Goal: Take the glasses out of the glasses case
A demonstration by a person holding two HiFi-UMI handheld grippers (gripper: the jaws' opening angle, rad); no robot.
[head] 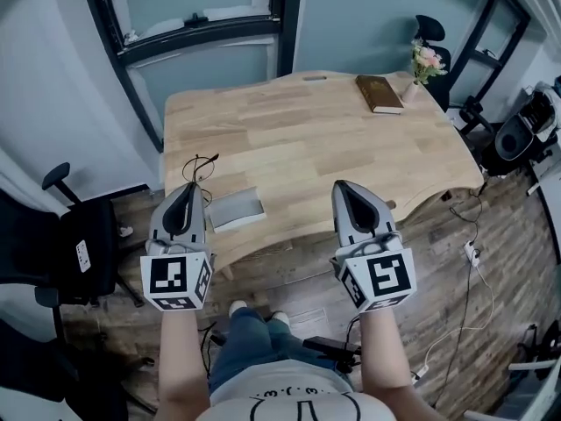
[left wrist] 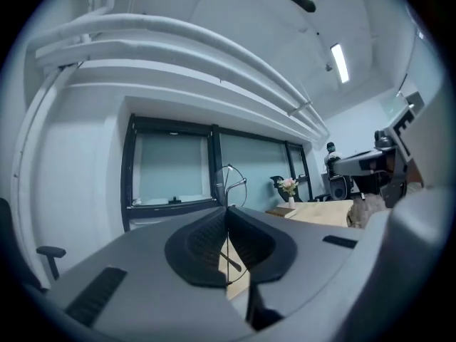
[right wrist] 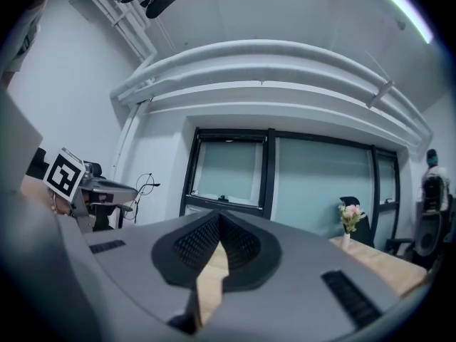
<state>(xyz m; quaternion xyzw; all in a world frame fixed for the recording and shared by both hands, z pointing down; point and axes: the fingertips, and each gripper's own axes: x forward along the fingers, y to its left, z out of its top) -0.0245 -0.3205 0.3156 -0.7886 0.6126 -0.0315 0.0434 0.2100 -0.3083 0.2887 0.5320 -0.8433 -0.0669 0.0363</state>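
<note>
A pale wooden desk carries the grey glasses case near its front edge. Just beside it, the left hand-held gripper is pinched shut on the thin wire glasses. The right hand-held gripper is closed and empty. The frame looks light, springy and fragile, so I'd grip its wire gently.

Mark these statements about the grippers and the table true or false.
1. The left gripper holds the glasses. True.
2. The case lies on the table. True.
3. The right gripper grips the book. False: the right gripper is empty, and the book lies near the flowers.
4. The glasses sit in the case. False: the left gripper holds them clear of it.
</note>
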